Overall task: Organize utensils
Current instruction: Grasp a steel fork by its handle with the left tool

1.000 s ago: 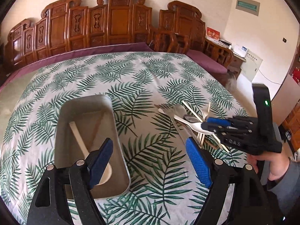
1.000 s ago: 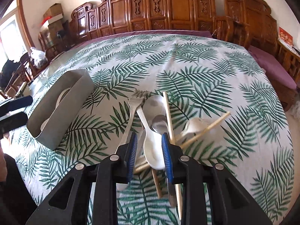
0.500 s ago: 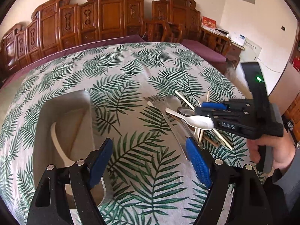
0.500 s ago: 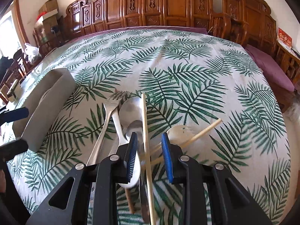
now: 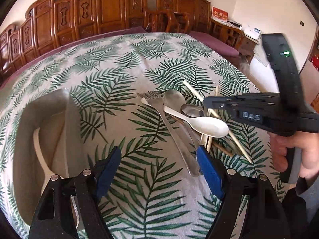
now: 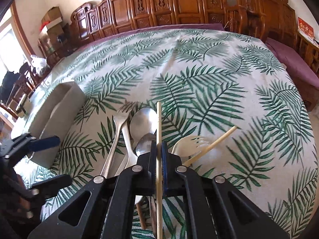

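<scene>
Left wrist view looks steeply down from close over the tablecloth point(image 5: 151, 189), the tray point(image 5: 26, 131) at its left. Right wrist view sits nearer, right over the utensil pile point(image 6: 139, 135) (both views share that pile), facing the carved wooden screen point(image 6: 179, 4).

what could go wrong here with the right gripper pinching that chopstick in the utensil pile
1. The right gripper, just closed on one chopstick, holds a thin stick that could pivot or slip when lifted.
2. The chopstick lies among the steel spoons and the white spoon, so lifting may drag them.
</scene>
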